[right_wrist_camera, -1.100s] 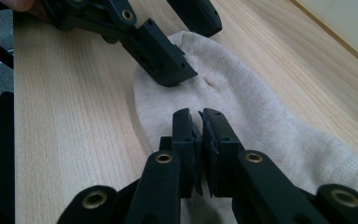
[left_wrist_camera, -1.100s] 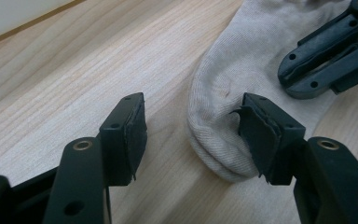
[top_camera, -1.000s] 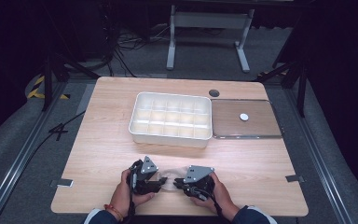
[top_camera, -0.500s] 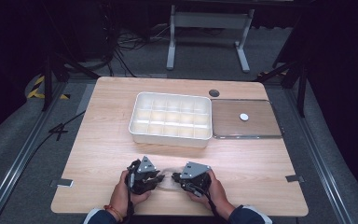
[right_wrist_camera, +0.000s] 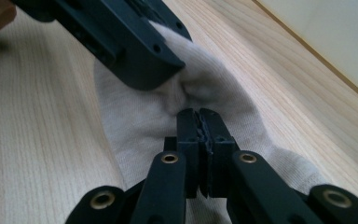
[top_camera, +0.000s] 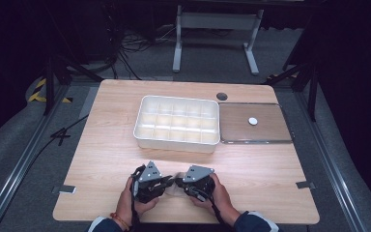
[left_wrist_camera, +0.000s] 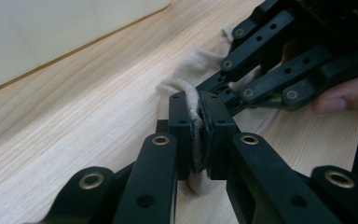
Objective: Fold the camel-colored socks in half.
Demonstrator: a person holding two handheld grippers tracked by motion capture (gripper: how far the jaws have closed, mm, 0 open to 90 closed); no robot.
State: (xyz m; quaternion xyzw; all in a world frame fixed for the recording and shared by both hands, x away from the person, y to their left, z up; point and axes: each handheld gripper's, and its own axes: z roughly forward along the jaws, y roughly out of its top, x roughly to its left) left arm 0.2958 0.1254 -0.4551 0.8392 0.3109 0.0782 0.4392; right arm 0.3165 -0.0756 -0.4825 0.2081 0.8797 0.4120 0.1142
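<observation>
A beige sock (top_camera: pixel 176 178) lies on the wooden table (top_camera: pixel 111 145) near its front edge, between my two grippers. My left gripper (top_camera: pixel 167 182) is shut on the sock (left_wrist_camera: pixel 186 74), and a band of ribbed fabric is pinched between its jaws (left_wrist_camera: pixel 200 100). My right gripper (top_camera: pixel 181 181) faces it from the right, tips almost touching. In the right gripper view its jaws (right_wrist_camera: pixel 199 114) are shut on a fold of the sock (right_wrist_camera: pixel 135 116), right below the left gripper (right_wrist_camera: pixel 135 42). The right gripper (left_wrist_camera: pixel 265 65) sits just beyond the left jaws.
A white compartment tray (top_camera: pixel 178 142) stands in the middle of the table, just beyond the grippers. To its right lies a flat clear-rimmed panel (top_camera: pixel 270 130) with a small white disc (top_camera: pixel 253 121) on it. A dark round hole (top_camera: pixel 222 96) sits near the far edge.
My right gripper has slid left toward the left gripper, so their tips now meet over the sock. The left gripper has barely moved.
</observation>
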